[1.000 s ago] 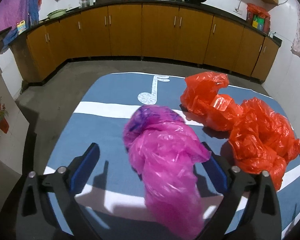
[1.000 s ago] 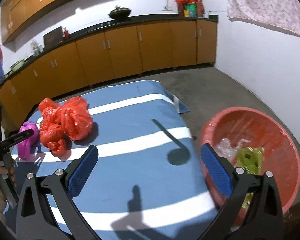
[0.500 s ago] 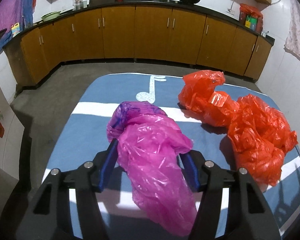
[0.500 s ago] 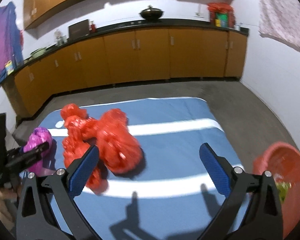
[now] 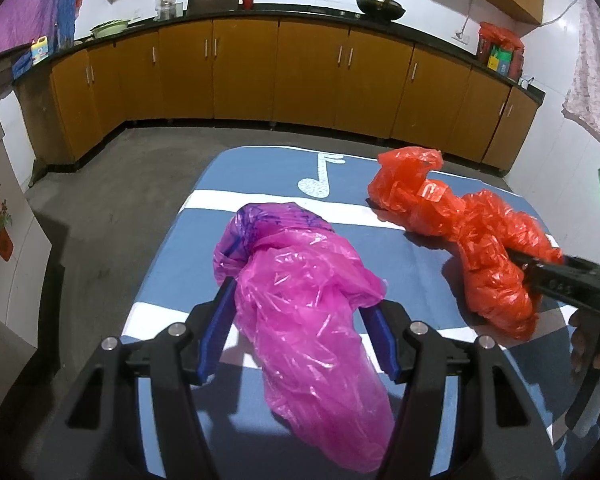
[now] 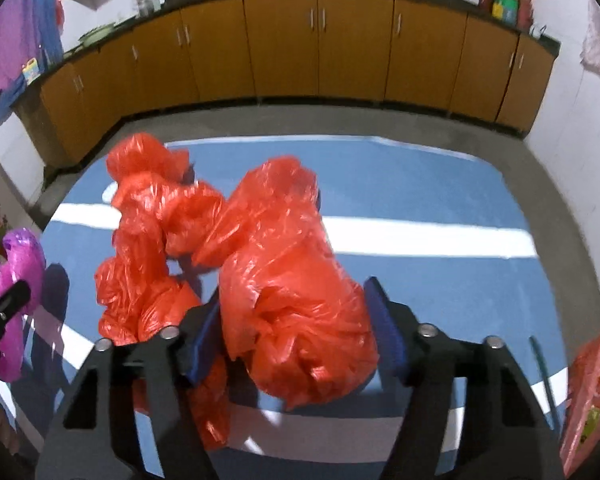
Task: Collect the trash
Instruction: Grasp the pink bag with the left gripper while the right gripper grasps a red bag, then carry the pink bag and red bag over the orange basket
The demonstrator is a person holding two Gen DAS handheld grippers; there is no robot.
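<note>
A crumpled pink plastic bag [image 5: 300, 264] lies on the blue mat [image 5: 260, 168], and my left gripper [image 5: 296, 300] is shut on its middle, blue pads pressed into both sides. Several red plastic bags sit to its right. My right gripper [image 6: 294, 292] straddles the nearest red bag [image 6: 292, 256]; its jaws are closing and both pads touch the bag. A second red bag [image 6: 148, 216] lies just left of it. The left wrist view shows the right gripper [image 5: 560, 276] reaching into the red bags [image 5: 496, 264] from the right. The pink bag [image 6: 20, 256] sits at the right wrist view's left edge.
A red basin [image 6: 592, 380] holding some trash stands on the floor at the mat's right edge. Orange cabinets [image 5: 300, 72] under a dark counter line the far walls. Bare grey floor [image 5: 100, 220] surrounds the mat. A hand [image 5: 592, 344] holds the right gripper.
My left gripper closed on the pink bag and has held it since. My right gripper swung left from the red basin to the red bags and narrowed its jaws around one.
</note>
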